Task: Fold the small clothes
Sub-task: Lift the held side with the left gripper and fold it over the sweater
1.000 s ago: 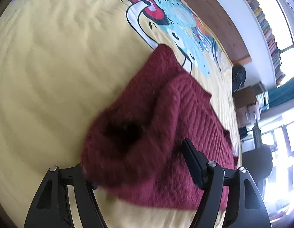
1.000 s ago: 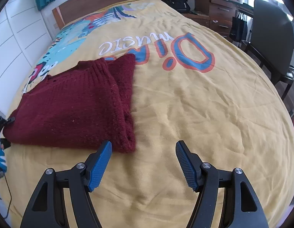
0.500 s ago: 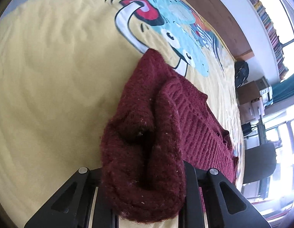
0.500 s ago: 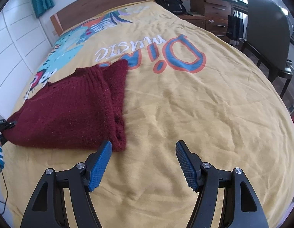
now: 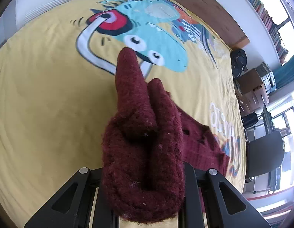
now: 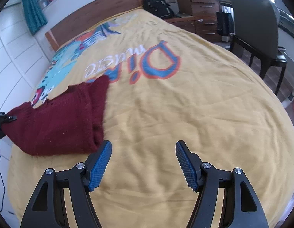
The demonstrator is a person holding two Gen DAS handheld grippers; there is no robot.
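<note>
A dark red knitted sweater (image 6: 59,121) lies folded on the yellow bedspread (image 6: 166,104). My left gripper (image 5: 144,186) is shut on a thick bunch of the sweater (image 5: 145,152) at its left end and lifts it off the bed; its fingertips are hidden by the wool. In the right wrist view the left gripper (image 6: 2,117) shows at the far left edge, gripping the cloth. My right gripper (image 6: 143,146) is open and empty above the bedspread, its left finger (image 6: 101,159) just beside the sweater's near right corner.
The bedspread carries a cartoon print (image 5: 147,38) and large blue lettering (image 6: 147,64). A wooden headboard (image 6: 93,17) stands at the far end. A black backpack (image 6: 158,5), wooden drawers (image 6: 200,3) and a dark chair (image 6: 257,30) stand to the right of the bed.
My left gripper closed on the sweater's end and raised it, pulling the garment leftward. My right gripper stayed open and rose slightly.
</note>
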